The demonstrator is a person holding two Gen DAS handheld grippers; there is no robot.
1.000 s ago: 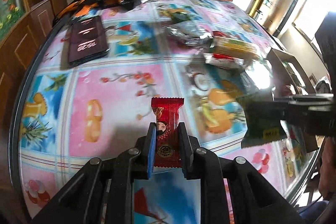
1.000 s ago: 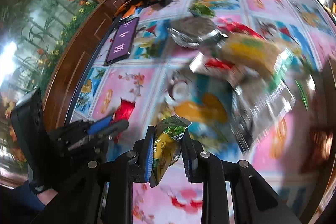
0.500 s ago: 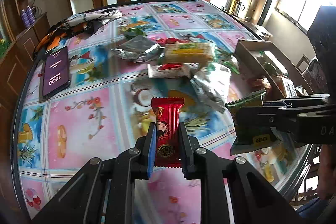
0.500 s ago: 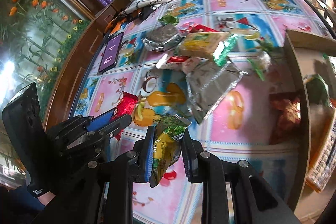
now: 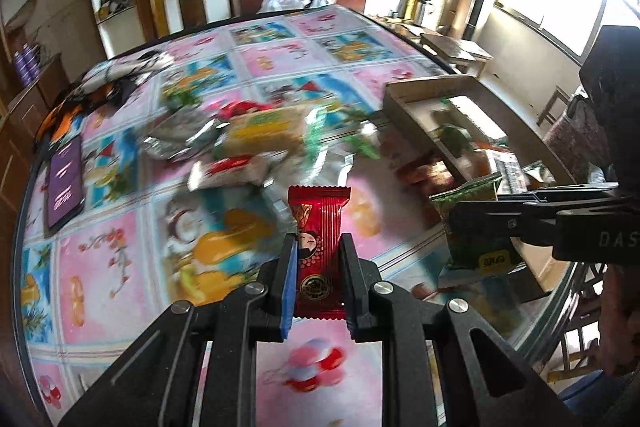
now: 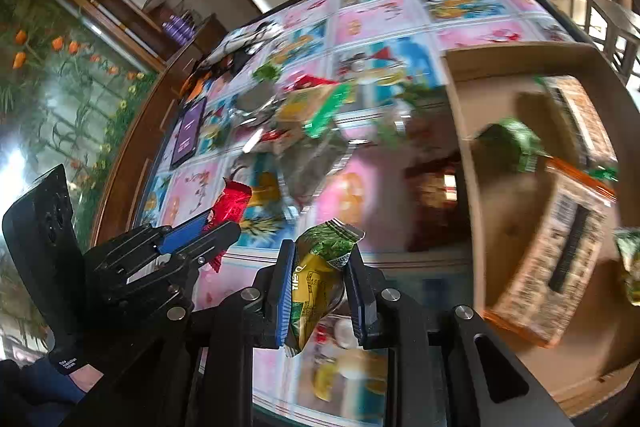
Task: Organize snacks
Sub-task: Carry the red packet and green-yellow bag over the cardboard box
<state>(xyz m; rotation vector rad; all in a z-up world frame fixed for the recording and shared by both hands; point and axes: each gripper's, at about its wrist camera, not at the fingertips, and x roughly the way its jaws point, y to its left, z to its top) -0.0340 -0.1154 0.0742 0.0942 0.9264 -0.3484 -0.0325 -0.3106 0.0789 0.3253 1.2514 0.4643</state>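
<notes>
Both packets carried rightward toward cardboard box [image 6: 464, 163], red packet [image 5: 319, 251] clamped in left hand-held gripper [image 5: 319, 281], green-yellow packet [image 6: 318, 287] clamped in right hand-held gripper [image 6: 320, 293], box interior shown only in right view, snack pile [image 5: 256, 143] blurred on table [image 5: 120, 267].

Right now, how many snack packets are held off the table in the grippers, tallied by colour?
Red packet, in the left gripper: 1
Green-and-yellow packet, in the right gripper: 1
Total: 2
</notes>
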